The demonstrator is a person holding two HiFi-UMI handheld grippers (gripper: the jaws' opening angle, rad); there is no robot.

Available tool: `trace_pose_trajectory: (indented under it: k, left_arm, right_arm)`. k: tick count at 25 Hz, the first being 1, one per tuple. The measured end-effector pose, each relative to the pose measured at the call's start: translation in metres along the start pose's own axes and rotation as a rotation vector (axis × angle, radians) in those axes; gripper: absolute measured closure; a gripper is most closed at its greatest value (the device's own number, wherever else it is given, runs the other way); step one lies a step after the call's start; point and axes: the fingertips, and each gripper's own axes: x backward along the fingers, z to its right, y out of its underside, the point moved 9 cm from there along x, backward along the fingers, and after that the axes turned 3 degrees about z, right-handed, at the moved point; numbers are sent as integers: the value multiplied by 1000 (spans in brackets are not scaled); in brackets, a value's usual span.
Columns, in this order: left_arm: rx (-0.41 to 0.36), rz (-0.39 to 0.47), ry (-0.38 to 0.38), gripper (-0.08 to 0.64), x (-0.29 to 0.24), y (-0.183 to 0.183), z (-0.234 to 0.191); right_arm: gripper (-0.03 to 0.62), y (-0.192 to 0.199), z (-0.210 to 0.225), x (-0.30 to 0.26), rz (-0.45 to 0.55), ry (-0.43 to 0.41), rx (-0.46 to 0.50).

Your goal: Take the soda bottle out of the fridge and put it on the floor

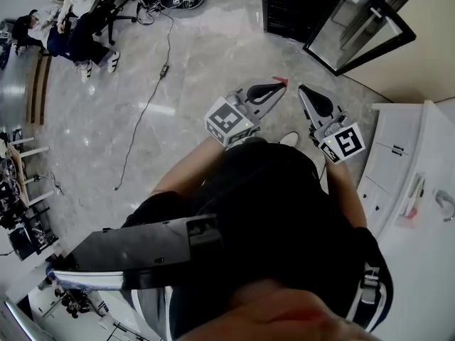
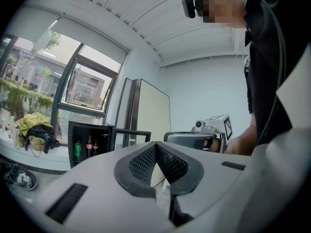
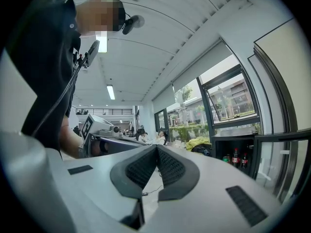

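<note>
The open fridge (image 1: pixel 291 6) stands at twelve o'clock, its door (image 1: pixel 362 23) swung toward one o'clock, with soda bottles (image 2: pixel 89 146) inside. A cable (image 1: pixel 146 105) lies on the floor (image 1: pixel 213 55) at ten o'clock and a desk (image 1: pixel 426 261) at three.

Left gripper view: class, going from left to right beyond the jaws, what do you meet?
yellow bundle → green can → soda bottle → fridge door → right gripper → person

Head view steeply down above grey marble floor (image 1: pixel 213 55); gripper views level, far off, both facing small black glass-doored fridge (image 2: pixel 92 130) (image 3: pixel 233 144).
</note>
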Motion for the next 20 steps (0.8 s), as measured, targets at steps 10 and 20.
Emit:
trace_pose_trajectory:
  k: [10, 20]
  left_arm:
    - [-24, -11, -14, 560, -32, 0, 17]
    - [-23, -9, -76, 560, -69, -2, 37]
  right_arm:
    - [578, 2, 24, 29, 11, -41, -13]
    - [578, 1, 54, 51, 29, -98, -12]
